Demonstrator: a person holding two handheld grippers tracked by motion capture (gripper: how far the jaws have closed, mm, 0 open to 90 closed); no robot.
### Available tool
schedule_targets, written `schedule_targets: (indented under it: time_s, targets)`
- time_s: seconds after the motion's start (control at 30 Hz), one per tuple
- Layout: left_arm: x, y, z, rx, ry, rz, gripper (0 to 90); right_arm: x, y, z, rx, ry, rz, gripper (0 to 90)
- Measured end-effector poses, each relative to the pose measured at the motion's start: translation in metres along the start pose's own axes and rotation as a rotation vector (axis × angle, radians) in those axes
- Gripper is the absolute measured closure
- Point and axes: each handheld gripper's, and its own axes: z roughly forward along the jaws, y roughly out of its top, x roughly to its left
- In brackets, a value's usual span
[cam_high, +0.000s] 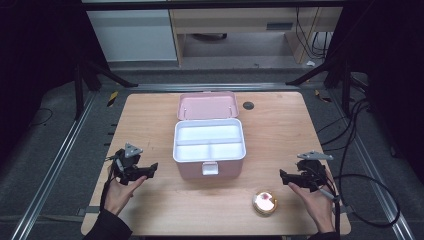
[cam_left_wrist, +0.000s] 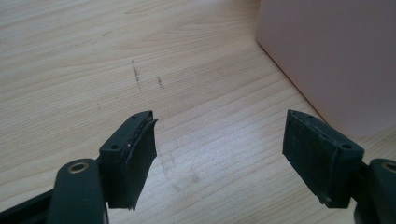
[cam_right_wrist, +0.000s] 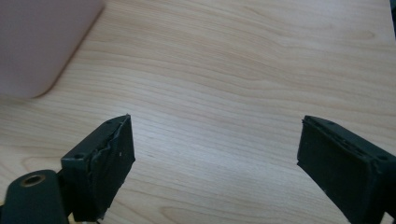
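Pink plastic box (cam_high: 209, 145) w/ hinged lid (cam_high: 207, 105) swung open toward the far side sits mid-table on the light wood tabletop (cam_high: 280, 130); inside is a white tray w/ compartments (cam_high: 209, 141), and a pale latch tab hangs on the near wall. Left gripper (cam_high: 150, 170) rests low at the near left, just left of the box, jaws spread wide, nothing between them; in the left gripper view (cam_left_wrist: 219, 154) the box's pink wall (cam_left_wrist: 331, 60) is close at right. Right gripper (cam_high: 284, 176) is at the near right, jaws also spread, holding nothing, box corner (cam_right_wrist: 42, 42) at far left of the right gripper view (cam_right_wrist: 215, 158). Small round gold-rimmed tin w/ pink top (cam_high: 264, 202) lies near edge, between box & right gripper, apart from both.
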Motion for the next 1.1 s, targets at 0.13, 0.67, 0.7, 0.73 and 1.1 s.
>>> schedule_targets:
  time_s: [0.13, 0.67, 0.7, 0.73, 1.1]
  targets:
    - [-0.001, 0.001, -0.003, 0.004, 0.004, -0.013, 25.7, 0.011, 0.004, -0.004, 0.001, 0.007, -0.035, 12.5]
    - [0.000, -0.002, -0.004, 0.030, -0.010, -0.027, 26.4, 0.060, 0.009, -0.018, 0.132, 0.084, -0.113, 14.2]
    - [-0.001, -0.003, -0.002, 0.040, -0.018, -0.021, 26.4, 0.062, 0.008, -0.019, 0.141, 0.084, -0.115, 14.2]
    - [-0.002, -0.003, -0.001, 0.042, -0.016, -0.019, 26.4, 0.063, 0.008, -0.020, 0.148, 0.087, -0.114, 14.2]
    - [-0.003, -0.005, 0.002, 0.059, -0.020, -0.006, 26.2, 0.081, -0.004, -0.014, 0.239, 0.119, -0.148, 13.1]
